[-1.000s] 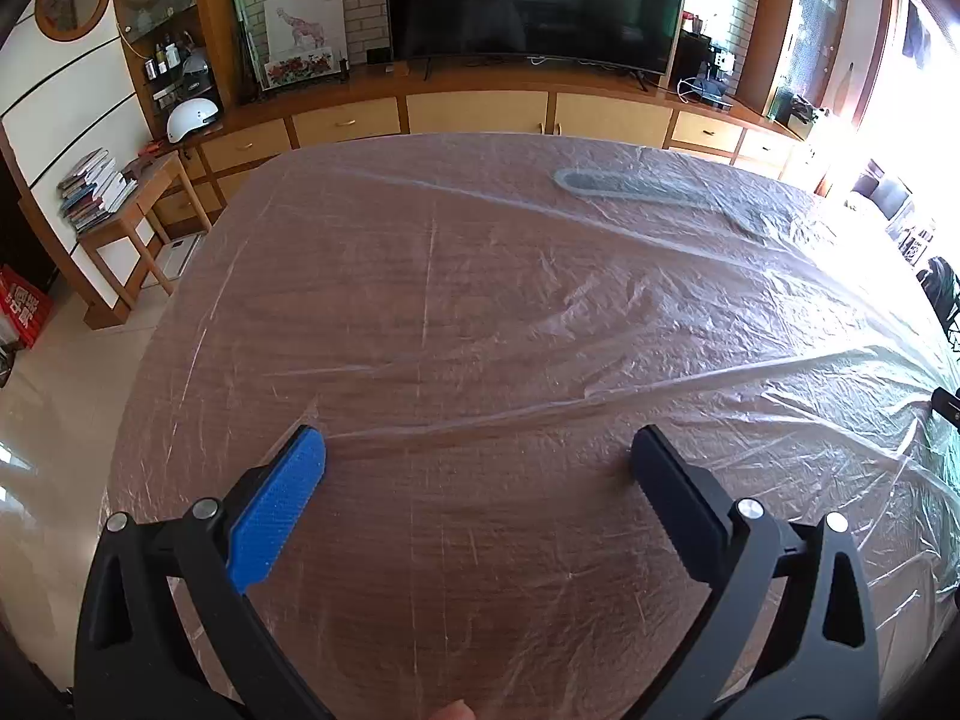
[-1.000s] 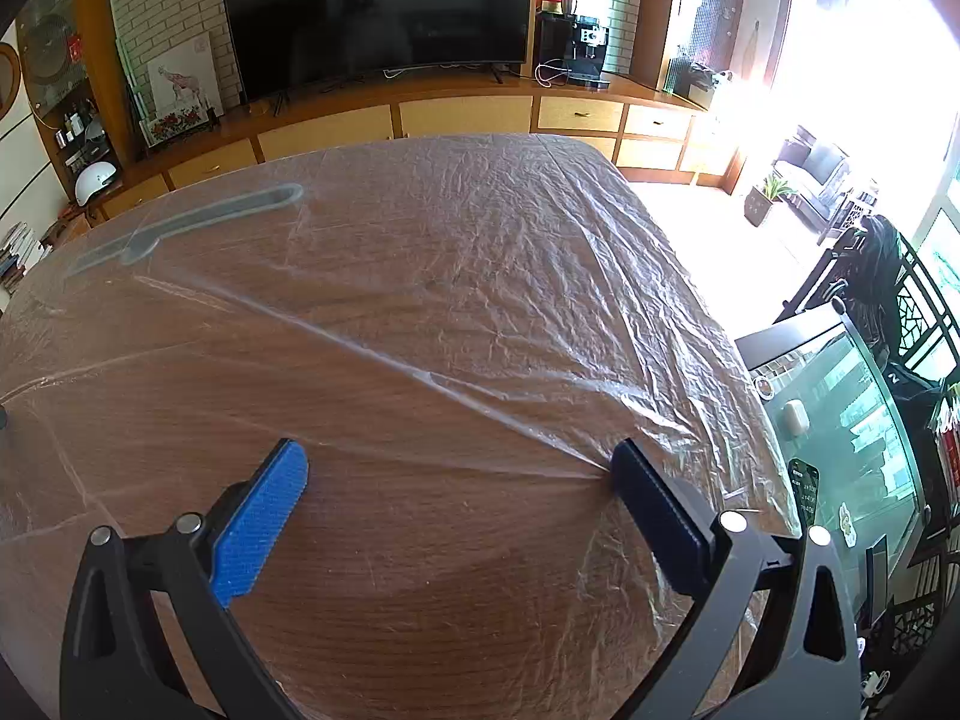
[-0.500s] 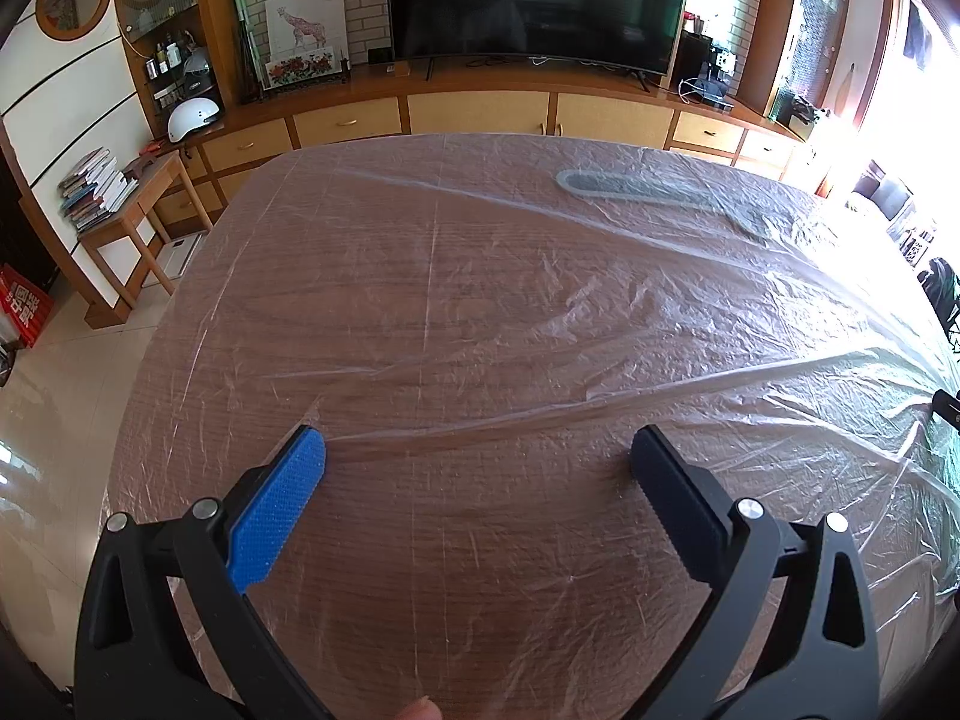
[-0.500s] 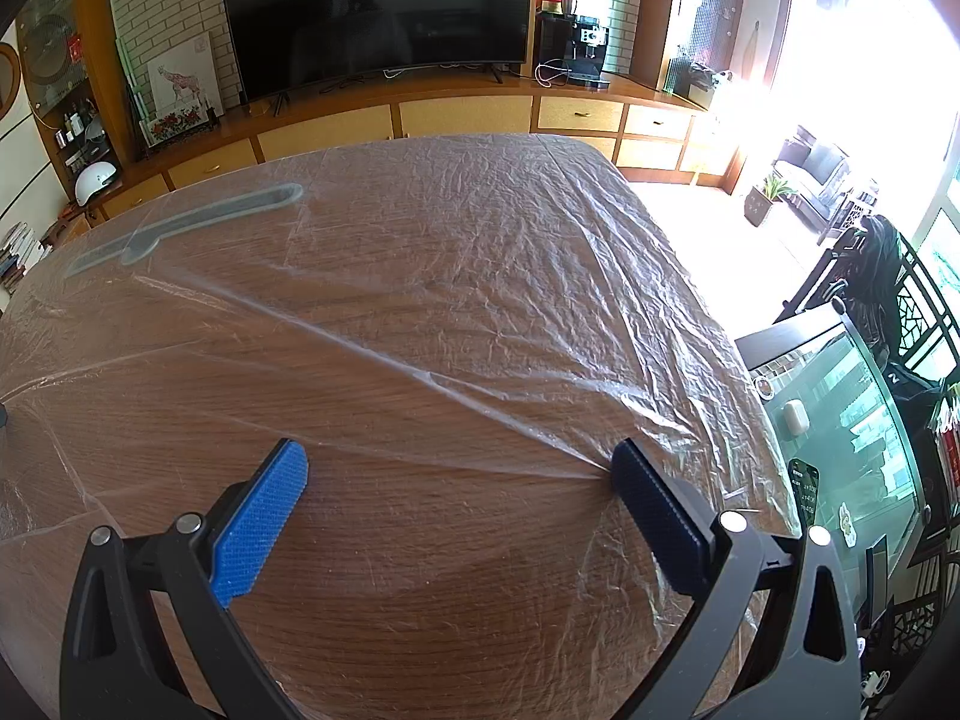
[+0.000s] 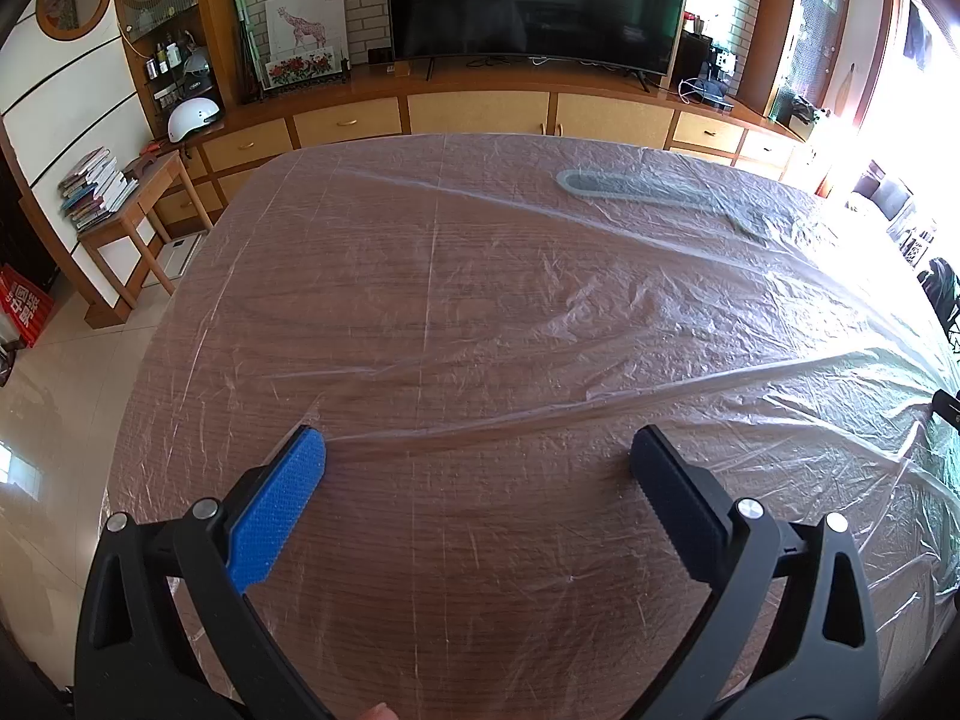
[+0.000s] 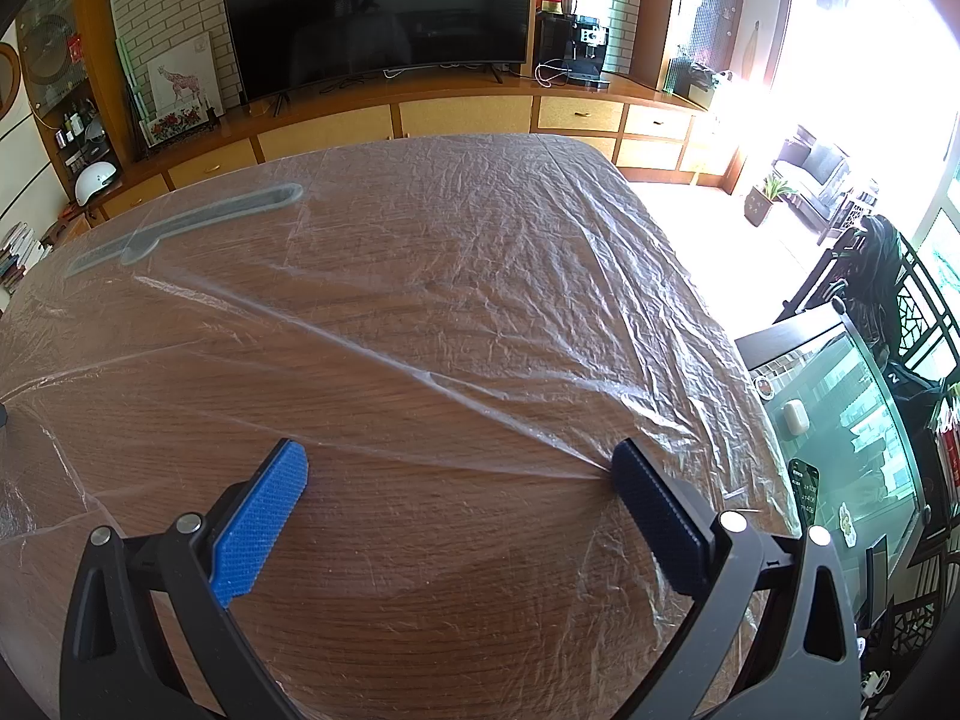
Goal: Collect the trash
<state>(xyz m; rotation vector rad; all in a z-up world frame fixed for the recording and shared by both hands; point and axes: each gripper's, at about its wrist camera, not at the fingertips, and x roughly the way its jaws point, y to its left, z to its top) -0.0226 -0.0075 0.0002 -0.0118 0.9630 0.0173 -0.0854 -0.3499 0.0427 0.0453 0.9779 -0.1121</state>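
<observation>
Wood-grain worktop (image 5: pixel 480 570) fills both views, draped in a thin, crinkled clear plastic sheet (image 5: pixel 600 312) pulled into long ridges. At far left sits a white helmet (image 5: pixel 192 117) on a low cabinet; a dark television (image 5: pixel 534 0) stands behind. The left gripper (image 5: pixel 477 459) hovers low over the sheet, jaws spread wide, nothing between the ribbed blue pads. A long grey flat strip (image 6: pixel 186 222) lies under the film. The right gripper (image 6: pixel 459 468) is likewise spread; a taut fold meets its right tip.

Both grippers have black frames with silver screws and fingers (image 5: pixel 279 510) padded in textured blue.
</observation>
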